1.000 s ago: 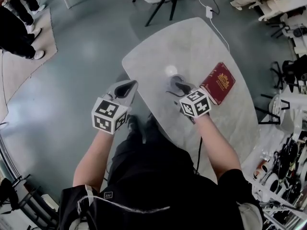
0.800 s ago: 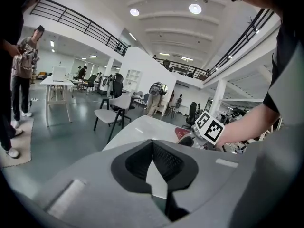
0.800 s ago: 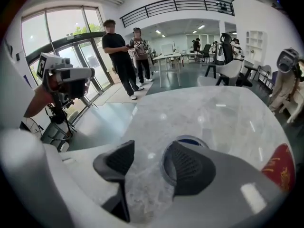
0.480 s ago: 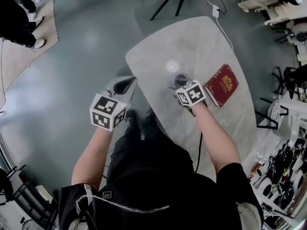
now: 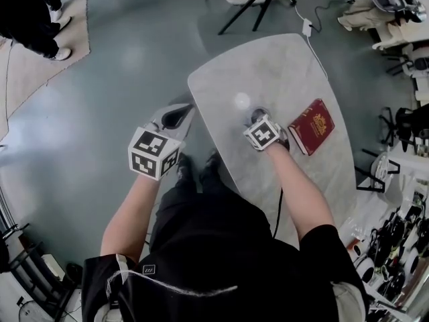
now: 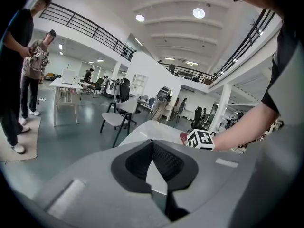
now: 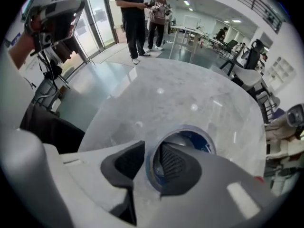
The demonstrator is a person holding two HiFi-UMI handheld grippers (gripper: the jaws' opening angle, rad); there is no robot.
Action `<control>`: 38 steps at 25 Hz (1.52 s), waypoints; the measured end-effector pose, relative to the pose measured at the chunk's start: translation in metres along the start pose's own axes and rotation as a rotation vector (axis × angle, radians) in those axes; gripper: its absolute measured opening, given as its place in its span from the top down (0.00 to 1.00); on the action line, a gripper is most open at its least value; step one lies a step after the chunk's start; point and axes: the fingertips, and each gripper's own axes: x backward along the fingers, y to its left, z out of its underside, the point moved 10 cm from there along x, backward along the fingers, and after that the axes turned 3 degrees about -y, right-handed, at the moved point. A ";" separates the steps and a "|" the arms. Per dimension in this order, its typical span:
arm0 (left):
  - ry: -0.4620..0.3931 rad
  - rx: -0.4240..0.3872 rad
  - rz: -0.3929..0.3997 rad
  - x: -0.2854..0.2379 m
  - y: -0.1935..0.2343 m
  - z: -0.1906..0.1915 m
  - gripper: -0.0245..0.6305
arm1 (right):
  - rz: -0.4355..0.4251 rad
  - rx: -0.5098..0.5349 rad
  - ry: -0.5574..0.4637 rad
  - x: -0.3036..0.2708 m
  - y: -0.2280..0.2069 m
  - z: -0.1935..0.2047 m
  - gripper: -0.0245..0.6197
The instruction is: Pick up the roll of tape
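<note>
Marbled grey table (image 5: 268, 72), red book (image 5: 312, 126), seemingly blue-cored tape (image 7: 194, 137)

We look into a large open-plan workspace, part office and part lab. A railed mezzanine (image 6: 90, 30) runs beneath a white ceiling with round recessed lights (image 6: 198, 13). White desks (image 6: 64, 83) and chairs (image 6: 116, 119) stand on a polished grey floor (image 5: 120, 99). Glass doors (image 7: 102, 18) close one side, people (image 7: 134, 13) stand by a rug (image 5: 27, 92), and cluttered equipment (image 5: 395, 247) lines one edge.
</note>
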 end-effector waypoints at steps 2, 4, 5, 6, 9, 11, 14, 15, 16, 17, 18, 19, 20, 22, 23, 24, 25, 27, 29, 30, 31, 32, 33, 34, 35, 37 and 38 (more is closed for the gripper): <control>-0.008 0.001 -0.001 0.009 0.000 -0.001 0.95 | 0.025 0.073 0.017 -0.002 0.006 -0.003 0.81; -0.019 0.001 0.000 0.020 0.001 -0.004 0.95 | 0.042 0.100 0.026 -0.001 0.011 -0.006 0.84; -0.025 -0.002 0.002 0.026 0.002 -0.006 0.95 | 0.037 0.081 0.035 0.000 0.014 -0.006 0.86; -0.031 -0.006 0.004 0.032 0.004 -0.008 0.95 | 0.028 0.050 0.048 0.001 0.018 -0.004 0.86; -0.043 -0.014 0.012 0.046 0.009 -0.010 0.95 | 0.030 -0.018 0.052 0.008 0.027 0.003 0.88; -0.043 -0.012 0.024 0.051 0.011 -0.008 0.95 | 0.053 -0.021 0.007 0.016 0.033 0.002 0.88; -0.039 -0.008 0.048 0.056 0.013 -0.008 0.95 | 0.078 -0.047 -0.049 0.031 0.045 0.003 0.88; -0.040 -0.011 0.059 0.056 0.013 -0.010 0.95 | 0.080 -0.063 -0.070 0.038 0.048 0.002 0.88; -0.043 -0.016 0.070 0.055 0.012 -0.012 0.95 | 0.081 -0.078 -0.094 0.045 0.051 0.002 0.88; -0.046 -0.021 0.083 0.053 0.010 -0.015 0.95 | 0.082 -0.090 -0.118 0.053 0.053 0.003 0.88; -0.049 -0.026 0.096 0.051 0.007 -0.018 0.95 | 0.083 -0.099 -0.142 0.061 0.054 0.005 0.88; -0.049 -0.031 0.109 0.048 0.004 -0.021 0.95 | 0.085 -0.106 -0.165 0.071 0.055 0.007 0.88; -0.046 -0.035 0.122 0.046 0.000 -0.023 0.95 | 0.089 -0.117 -0.190 0.080 0.055 0.009 0.88; -0.039 -0.047 0.145 0.041 -0.010 -0.028 0.95 | 0.093 -0.153 -0.250 0.102 0.056 0.015 0.88; -0.036 -0.055 0.155 0.039 -0.015 -0.031 0.95 | 0.094 -0.174 -0.285 0.114 0.056 0.018 0.88; -0.034 -0.064 0.166 0.036 -0.022 -0.033 0.95 | 0.096 -0.193 -0.321 0.125 0.057 0.022 0.88; -0.033 -0.073 0.176 0.033 -0.030 -0.035 0.95 | 0.099 -0.210 -0.355 0.137 0.057 0.028 0.88; -0.028 -0.090 0.195 0.025 -0.049 -0.037 0.95 | 0.108 -0.239 -0.415 0.156 0.056 0.044 0.88; -0.021 -0.112 0.217 0.013 -0.070 -0.038 0.95 | 0.119 -0.269 -0.471 0.172 0.054 0.065 0.88; -0.017 -0.124 0.227 0.007 -0.082 -0.038 0.95 | 0.123 -0.285 -0.497 0.180 0.053 0.077 0.88; -0.013 -0.134 0.236 0.001 -0.095 -0.037 0.95 | 0.124 -0.299 -0.519 0.187 0.053 0.090 0.88; -0.010 -0.140 0.243 -0.004 -0.108 -0.037 0.95 | 0.125 -0.310 -0.540 0.196 0.054 0.104 0.88; -0.008 -0.145 0.248 -0.007 -0.122 -0.037 0.95 | 0.124 -0.318 -0.561 0.205 0.054 0.119 0.88; -0.007 -0.149 0.252 -0.011 -0.137 -0.037 0.95 | 0.125 -0.325 -0.584 0.215 0.055 0.133 0.88; -0.005 -0.155 0.256 -0.014 -0.151 -0.038 0.95 | 0.126 -0.333 -0.609 0.226 0.055 0.148 0.88; -0.003 -0.170 0.264 -0.021 -0.181 -0.040 0.95 | 0.133 -0.347 -0.662 0.248 0.054 0.179 0.89; -0.004 -0.178 0.265 -0.024 -0.197 -0.041 0.95 | 0.137 -0.352 -0.688 0.259 0.053 0.194 0.89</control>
